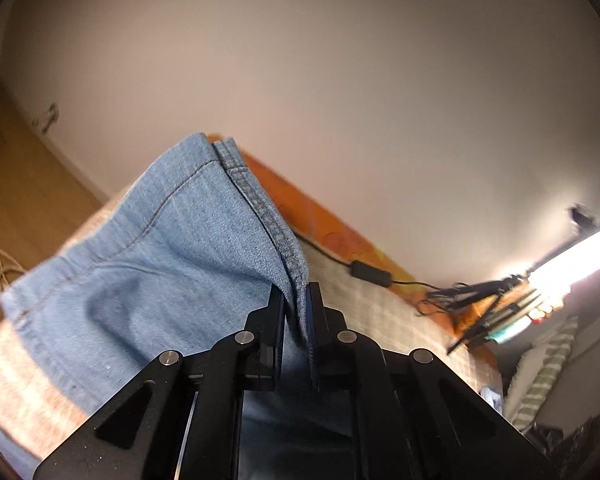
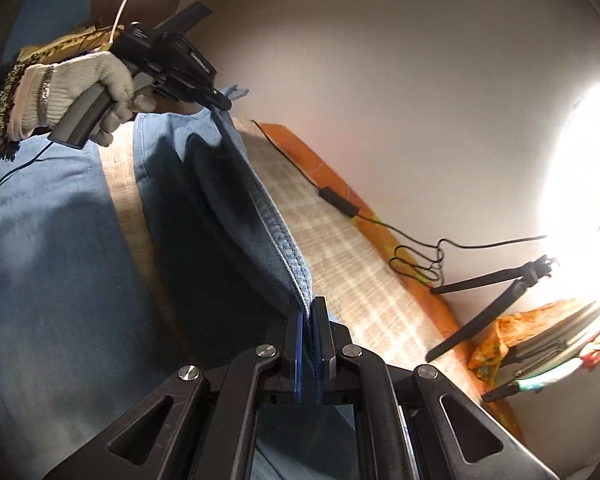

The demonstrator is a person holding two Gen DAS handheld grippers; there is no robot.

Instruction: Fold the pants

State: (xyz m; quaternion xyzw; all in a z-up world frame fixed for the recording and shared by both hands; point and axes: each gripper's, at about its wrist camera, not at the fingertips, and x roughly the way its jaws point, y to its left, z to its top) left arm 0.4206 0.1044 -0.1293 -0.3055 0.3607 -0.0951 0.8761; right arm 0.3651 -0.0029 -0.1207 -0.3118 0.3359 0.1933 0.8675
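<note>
Light blue denim pants [image 1: 148, 264] lie spread on a checked cloth surface [image 1: 380, 312]. My left gripper [image 1: 296, 292] is shut on the stitched hem edge of the pants, which is raised off the surface. My right gripper [image 2: 308, 306] is shut on the same hem [image 2: 284, 248] further along. In the right wrist view the hem runs taut up to the left gripper [image 2: 220, 102], held by a hand in a white knit glove [image 2: 76, 88]. The rest of the pants [image 2: 40, 240] hangs and lies below, in shadow.
An orange sheet edge [image 2: 320, 164] borders the surface by a pale wall. A black cable with an inline box [image 2: 340, 200] lies along it. A tripod [image 2: 500, 292] and bright ring light [image 2: 580, 184] stand at the right. Wooden floor [image 1: 20, 184] shows at left.
</note>
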